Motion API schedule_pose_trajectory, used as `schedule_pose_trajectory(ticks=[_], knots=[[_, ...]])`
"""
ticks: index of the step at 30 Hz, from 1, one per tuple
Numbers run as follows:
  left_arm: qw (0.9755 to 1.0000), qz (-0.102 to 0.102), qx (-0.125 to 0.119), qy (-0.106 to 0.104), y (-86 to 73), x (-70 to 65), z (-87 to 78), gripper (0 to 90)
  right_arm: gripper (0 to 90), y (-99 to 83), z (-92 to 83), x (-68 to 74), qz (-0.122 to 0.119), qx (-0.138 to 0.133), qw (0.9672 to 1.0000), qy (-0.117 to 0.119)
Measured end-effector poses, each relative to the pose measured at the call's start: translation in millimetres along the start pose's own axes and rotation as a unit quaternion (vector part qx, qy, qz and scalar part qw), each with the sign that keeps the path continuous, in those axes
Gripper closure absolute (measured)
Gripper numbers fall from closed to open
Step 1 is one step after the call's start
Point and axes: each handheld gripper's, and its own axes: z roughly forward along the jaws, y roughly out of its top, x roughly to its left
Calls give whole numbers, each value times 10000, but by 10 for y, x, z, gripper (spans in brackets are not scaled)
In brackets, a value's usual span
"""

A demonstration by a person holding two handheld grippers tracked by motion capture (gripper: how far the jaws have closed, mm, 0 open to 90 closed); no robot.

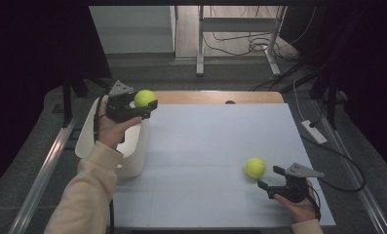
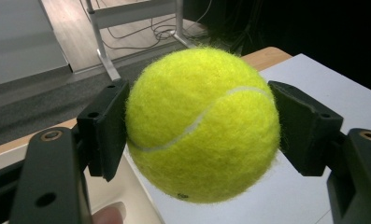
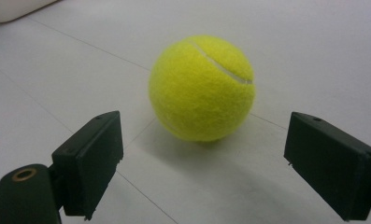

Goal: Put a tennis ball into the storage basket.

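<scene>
My left gripper (image 1: 143, 103) is shut on a yellow tennis ball (image 1: 145, 98), held in the air over the far left of the white table (image 1: 201, 141), beside a white bin (image 1: 132, 156). In the left gripper view the ball (image 2: 203, 123) sits squeezed between both black pads (image 2: 109, 126). A second tennis ball (image 1: 255, 167) rests on the table at the near right. My right gripper (image 1: 270, 177) is open just behind that ball; in the right gripper view the ball (image 3: 202, 87) lies a little beyond the wide-apart jaws, touching neither.
The white bin stands against the table's left edge under my left hand. Beyond the table's wooden far edge (image 1: 215, 96) are a metal frame's legs (image 1: 200, 44) and cables on the floor. A power strip (image 1: 314, 131) lies on the floor at right.
</scene>
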Motion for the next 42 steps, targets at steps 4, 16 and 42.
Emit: schedule_pose_trajectory(ticks=[4,16,42], knots=[[10000,-4,15,44,-1,30,0,265,119,-1,2,1,-3,1,10000,1],[9997,-106,57,212,-1,152,-10,265,119,0,-2,1,8,-3,10000,-2],[9955,-353,429,767,-52,538,43,264,120,-3,-8,1,73,-43,10000,-6]])
